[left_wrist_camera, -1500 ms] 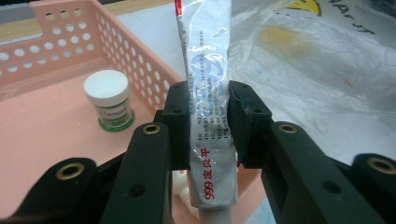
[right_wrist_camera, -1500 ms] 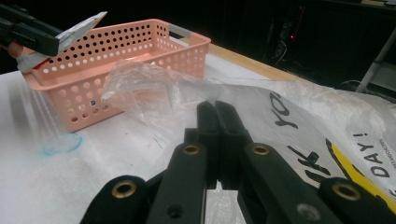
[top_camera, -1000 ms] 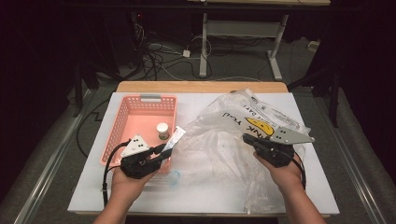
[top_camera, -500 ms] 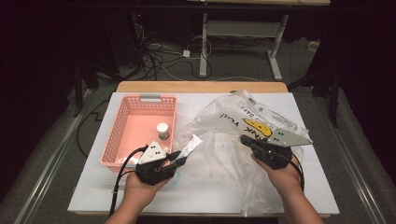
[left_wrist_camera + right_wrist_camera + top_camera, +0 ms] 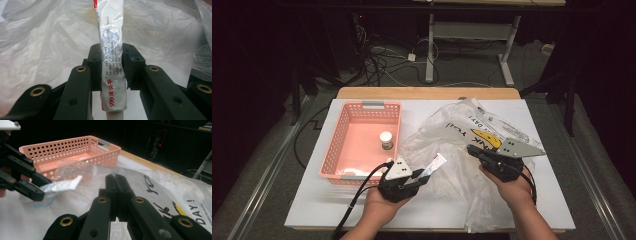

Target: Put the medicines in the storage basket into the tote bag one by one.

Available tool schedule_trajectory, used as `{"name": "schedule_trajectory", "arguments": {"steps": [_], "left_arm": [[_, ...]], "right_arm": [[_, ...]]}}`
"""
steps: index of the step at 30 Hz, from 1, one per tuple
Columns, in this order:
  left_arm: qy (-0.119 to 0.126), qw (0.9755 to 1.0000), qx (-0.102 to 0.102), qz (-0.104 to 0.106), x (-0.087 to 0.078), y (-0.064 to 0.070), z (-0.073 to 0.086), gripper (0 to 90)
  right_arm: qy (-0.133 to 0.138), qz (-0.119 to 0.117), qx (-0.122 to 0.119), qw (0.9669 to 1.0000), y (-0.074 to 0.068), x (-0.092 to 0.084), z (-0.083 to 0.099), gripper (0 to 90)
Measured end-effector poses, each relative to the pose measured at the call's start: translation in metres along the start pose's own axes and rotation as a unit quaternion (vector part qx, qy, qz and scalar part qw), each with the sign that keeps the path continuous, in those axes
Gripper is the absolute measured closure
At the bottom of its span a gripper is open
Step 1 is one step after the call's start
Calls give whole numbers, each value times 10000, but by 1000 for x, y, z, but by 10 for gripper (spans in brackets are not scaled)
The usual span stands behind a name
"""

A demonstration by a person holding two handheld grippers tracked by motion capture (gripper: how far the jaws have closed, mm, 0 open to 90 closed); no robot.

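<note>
My left gripper (image 5: 424,176) is shut on a white and silver tube (image 5: 434,165) with red print, held near its cap end. The tube's flat crimped end points away toward a crumpled clear plastic bag (image 5: 462,125). In the left gripper view the tube (image 5: 111,37) stands between the two pads over the bag's film (image 5: 45,50). My right gripper (image 5: 473,150) is shut on a fold of the bag at its near side. In the right gripper view the jaws (image 5: 115,178) meet on the film, and the tube (image 5: 62,185) comes in from the left.
A pink perforated basket (image 5: 362,107) sits at the table's left with a small white-capped jar (image 5: 386,140) inside. The white tabletop (image 5: 337,210) ends close in front of both hands. Cables and table legs lie on the dark floor beyond.
My left gripper has moved right and slightly down with the tube, from beside the basket's near corner toward the bag. The right gripper has stayed where it was.
</note>
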State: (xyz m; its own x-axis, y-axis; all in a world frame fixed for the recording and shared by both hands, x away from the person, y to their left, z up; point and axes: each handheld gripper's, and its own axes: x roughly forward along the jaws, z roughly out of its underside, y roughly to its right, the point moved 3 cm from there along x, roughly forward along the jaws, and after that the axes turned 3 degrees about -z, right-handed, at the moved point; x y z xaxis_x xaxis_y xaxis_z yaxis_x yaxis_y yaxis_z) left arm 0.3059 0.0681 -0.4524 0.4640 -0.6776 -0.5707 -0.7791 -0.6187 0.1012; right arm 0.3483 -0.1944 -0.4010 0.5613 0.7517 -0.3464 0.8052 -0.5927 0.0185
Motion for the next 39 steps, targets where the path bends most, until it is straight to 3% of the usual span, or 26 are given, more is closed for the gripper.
{"name": "schedule_trajectory", "arguments": {"steps": [19,39], "left_arm": [[-30,10000,-76,-39,55,0,-22,688],[-52,9996,14,-272,111,4,-42,687]], "right_arm": [[18,-8,9,10000,1,1,0,900],[80,38,66,9999,7,-1,-1,900]]}}
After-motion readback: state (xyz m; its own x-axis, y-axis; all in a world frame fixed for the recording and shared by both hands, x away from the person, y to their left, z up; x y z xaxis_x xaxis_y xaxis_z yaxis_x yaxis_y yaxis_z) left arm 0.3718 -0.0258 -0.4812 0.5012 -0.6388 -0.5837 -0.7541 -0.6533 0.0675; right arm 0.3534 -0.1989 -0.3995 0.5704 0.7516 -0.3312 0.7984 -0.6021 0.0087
